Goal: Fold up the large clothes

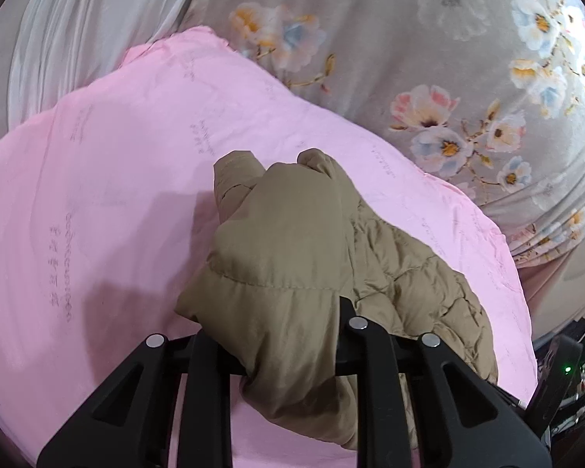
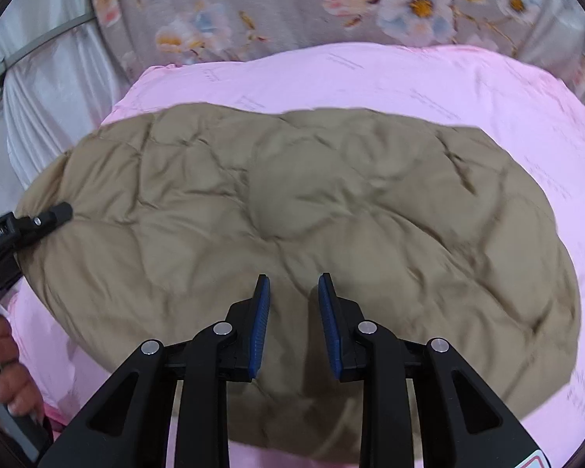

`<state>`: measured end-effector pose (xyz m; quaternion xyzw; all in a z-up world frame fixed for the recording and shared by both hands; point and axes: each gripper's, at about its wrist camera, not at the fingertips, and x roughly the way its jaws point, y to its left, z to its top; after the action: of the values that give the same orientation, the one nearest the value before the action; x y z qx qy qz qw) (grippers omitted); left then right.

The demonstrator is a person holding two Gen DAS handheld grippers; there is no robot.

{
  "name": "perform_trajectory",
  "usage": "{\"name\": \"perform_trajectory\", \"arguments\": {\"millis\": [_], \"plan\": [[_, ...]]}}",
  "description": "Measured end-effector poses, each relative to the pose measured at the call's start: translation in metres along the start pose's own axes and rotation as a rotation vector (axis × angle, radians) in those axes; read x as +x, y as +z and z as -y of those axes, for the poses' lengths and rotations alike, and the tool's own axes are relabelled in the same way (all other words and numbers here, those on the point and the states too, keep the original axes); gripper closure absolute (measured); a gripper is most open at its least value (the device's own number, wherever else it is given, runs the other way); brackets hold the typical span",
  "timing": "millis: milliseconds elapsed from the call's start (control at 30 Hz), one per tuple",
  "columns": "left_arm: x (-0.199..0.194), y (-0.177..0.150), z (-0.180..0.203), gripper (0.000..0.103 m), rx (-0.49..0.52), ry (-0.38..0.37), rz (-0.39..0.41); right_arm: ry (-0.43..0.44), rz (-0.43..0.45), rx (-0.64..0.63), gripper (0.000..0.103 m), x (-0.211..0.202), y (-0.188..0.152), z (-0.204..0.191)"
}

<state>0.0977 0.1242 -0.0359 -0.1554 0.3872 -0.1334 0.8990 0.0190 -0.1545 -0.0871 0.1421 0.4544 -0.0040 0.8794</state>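
A tan quilted puffer jacket (image 2: 312,210) lies spread on a pink sheet (image 2: 429,78). My right gripper (image 2: 293,284) is open and empty, its blue pads just above the jacket's near edge. My left gripper (image 1: 277,319) is shut on a bunched corner of the jacket (image 1: 288,249); the fabric covers its fingertips. The left gripper also shows in the right wrist view (image 2: 46,216), holding the jacket's left end.
A grey floral bedcover (image 1: 429,58) lies beyond the pink sheet (image 1: 97,195). White pleated curtain fabric (image 1: 78,27) hangs at the far left. The bed's right edge drops to dark clutter (image 1: 581,370). A person's hand (image 2: 4,366) grips the left tool's handle.
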Motion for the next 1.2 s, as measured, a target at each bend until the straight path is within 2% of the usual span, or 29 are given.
{"name": "perform_trajectory", "arguments": {"millis": [200,400,500,633,767,933,1033,1200], "plan": [[-0.036,0.012,0.043,0.085,0.133,-0.052,0.073,0.052,-0.059,-0.005,0.079,0.016,-0.007,-0.003],[-0.070,0.012,0.102,0.086,0.298,-0.116,0.142,0.233,-0.091,0.046,0.079,0.041,-0.007,-0.010],[-0.078,0.009,0.141,0.086,0.385,-0.160,0.148,0.306,-0.096,0.072,0.080,0.043,-0.006,-0.010],[-0.069,-0.001,0.184,0.086,0.479,-0.190,0.129,0.346,-0.078,0.115,0.081,0.022,-0.007,0.012],[-0.056,-0.014,0.221,0.086,0.549,-0.204,0.098,0.295,-0.002,0.129,0.081,-0.018,-0.010,0.045],[-0.033,-0.032,0.260,0.086,0.590,-0.224,0.040,0.166,0.068,0.191,0.081,-0.057,-0.016,0.098],[-0.017,-0.048,0.281,0.086,0.623,-0.229,-0.004,0.085,0.086,0.232,0.081,-0.071,-0.025,0.123],[0.011,-0.080,0.302,0.086,0.663,-0.239,-0.099,0.027,0.103,0.299,0.081,-0.081,-0.041,0.152]]}}
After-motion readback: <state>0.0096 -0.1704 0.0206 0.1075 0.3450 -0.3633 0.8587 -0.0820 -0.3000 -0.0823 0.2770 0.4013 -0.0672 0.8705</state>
